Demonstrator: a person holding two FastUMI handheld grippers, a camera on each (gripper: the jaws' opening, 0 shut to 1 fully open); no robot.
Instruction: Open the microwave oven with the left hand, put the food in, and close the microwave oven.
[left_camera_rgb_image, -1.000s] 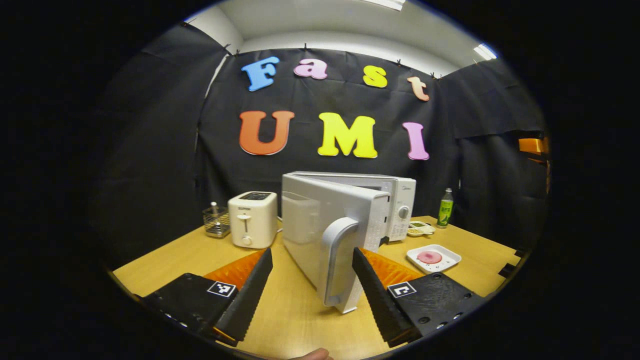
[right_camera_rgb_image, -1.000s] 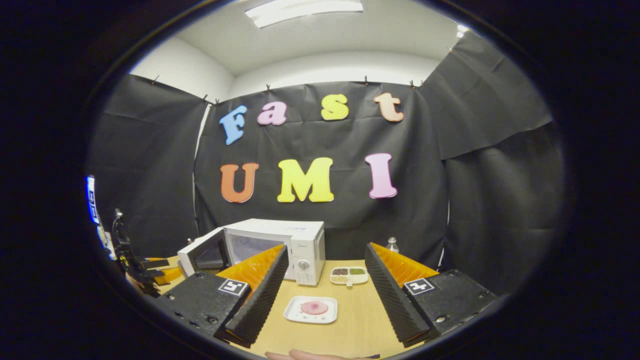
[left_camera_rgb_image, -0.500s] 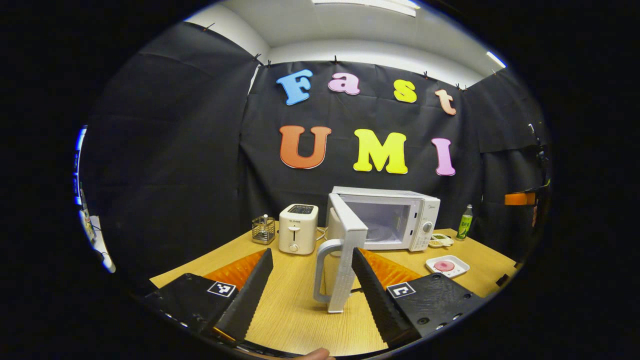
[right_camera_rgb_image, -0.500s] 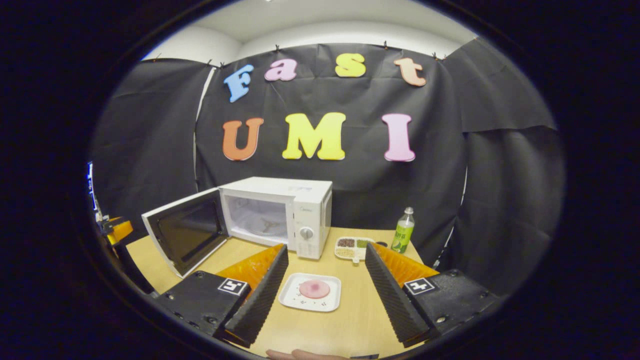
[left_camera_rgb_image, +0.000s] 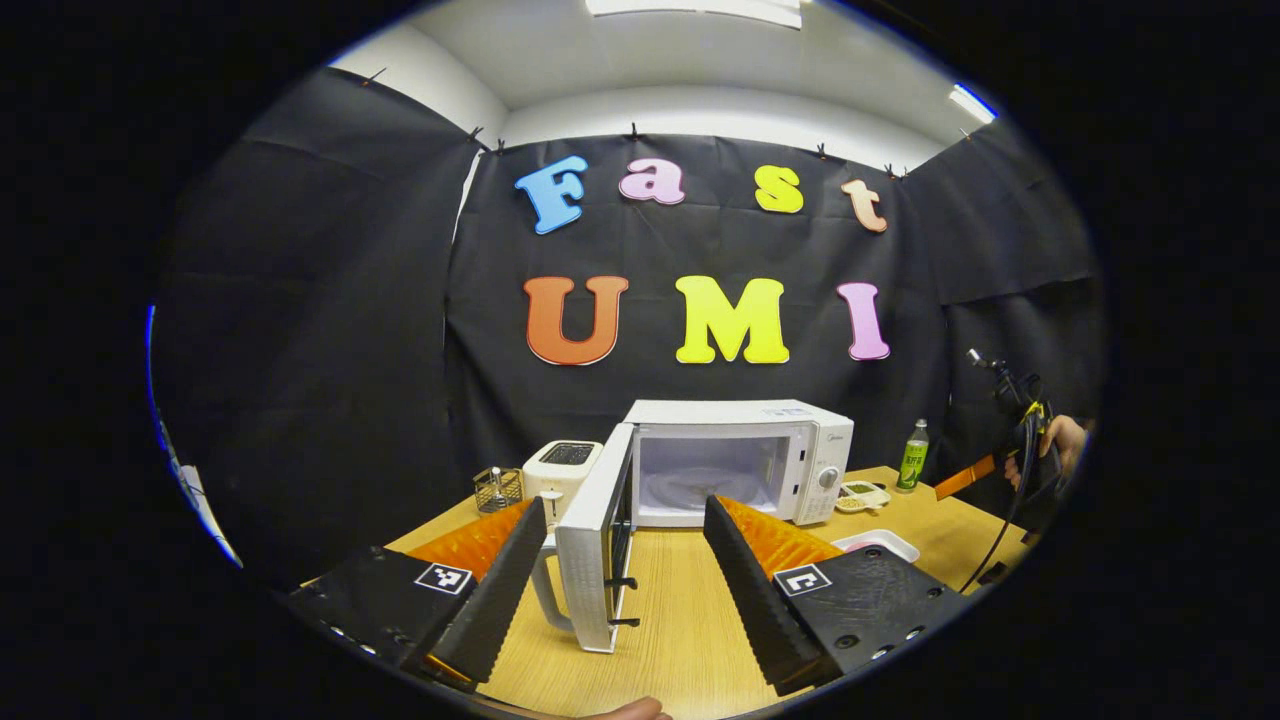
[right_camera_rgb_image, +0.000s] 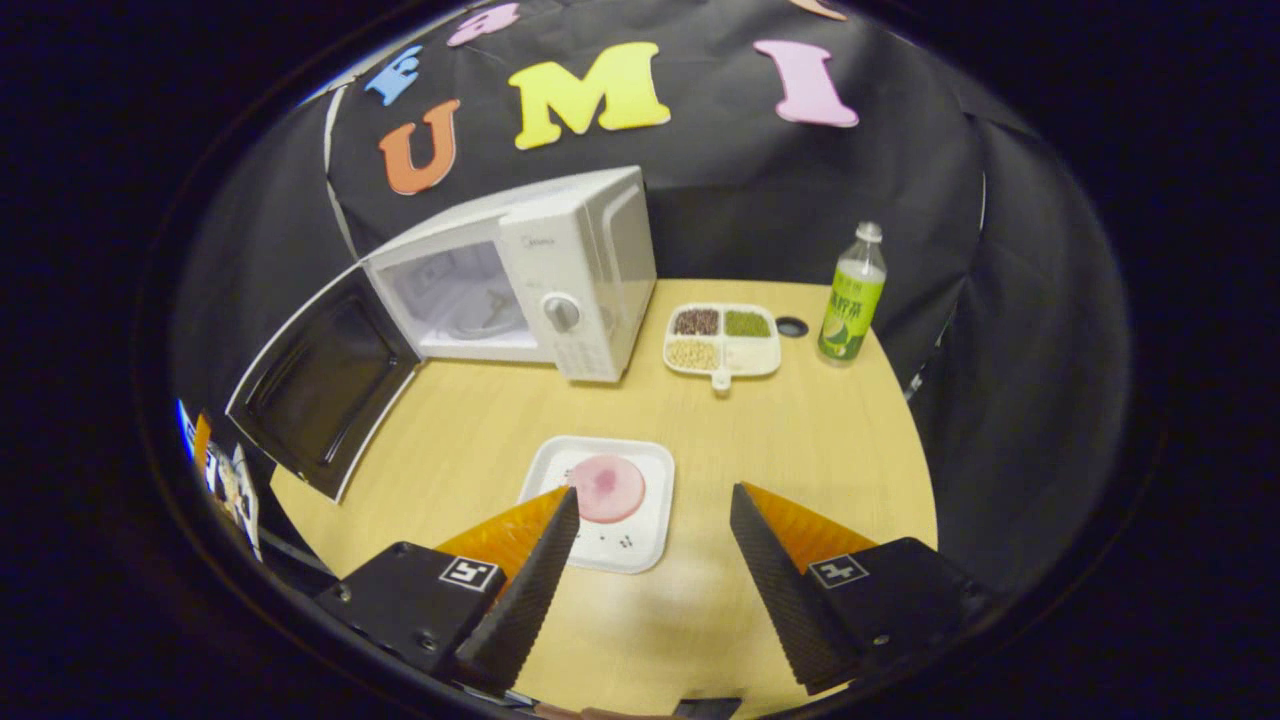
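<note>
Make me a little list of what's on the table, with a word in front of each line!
microwave: door swung wide open, nothing seen inside
food: pink round piece on a white plate, on the table, in front of the microwave
right gripper: open, above the plate's near edge
left gripper: open, near the door
snack tray: beside the microwave
bottle: upright, right of the tray
toaster: left of the microwave

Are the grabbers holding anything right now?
No, nothing. The left gripper is open near the microwave door, touching nothing, and the right gripper is open above the plate.
</note>
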